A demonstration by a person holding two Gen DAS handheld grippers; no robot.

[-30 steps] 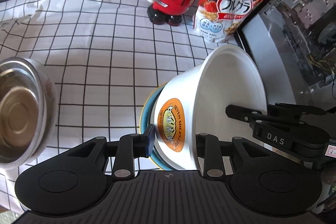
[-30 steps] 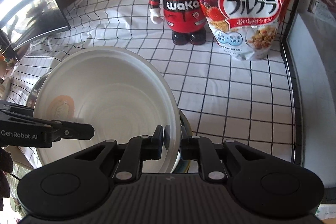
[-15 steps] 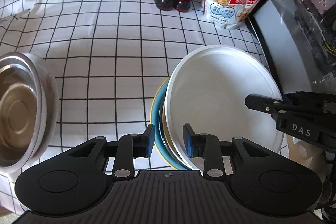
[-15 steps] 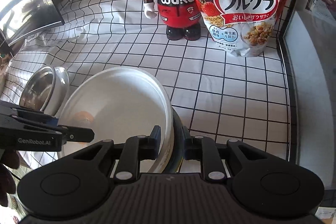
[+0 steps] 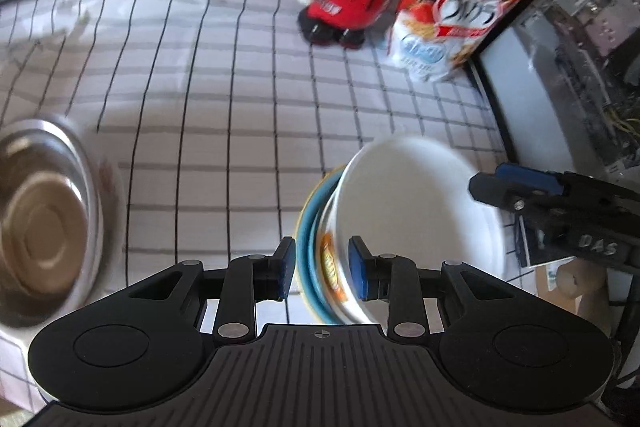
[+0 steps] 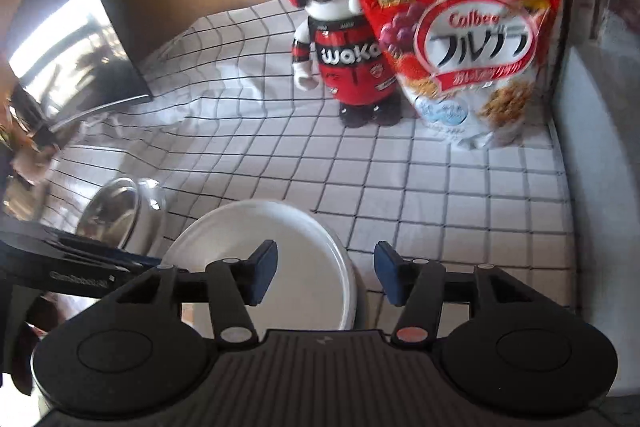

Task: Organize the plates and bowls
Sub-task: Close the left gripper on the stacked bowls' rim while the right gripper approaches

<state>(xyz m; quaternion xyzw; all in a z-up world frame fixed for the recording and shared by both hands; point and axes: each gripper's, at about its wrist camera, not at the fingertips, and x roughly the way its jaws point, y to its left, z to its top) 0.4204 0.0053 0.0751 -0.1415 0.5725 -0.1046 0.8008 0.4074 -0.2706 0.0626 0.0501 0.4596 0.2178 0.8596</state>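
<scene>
On the far left the steel bowl [image 5: 44, 223] sits on the checked cloth [image 5: 224, 131], unmoved. Next along, the left gripper [image 5: 322, 269] still clamps the near rims of the white bowl [image 5: 416, 211] and the blue plate [image 5: 306, 247] under it. The bowl was tipped up a second ago and now lies nested. On the right, the right gripper [image 6: 326, 277], pinched on the rim before, is opening, its pads clear.
</scene>
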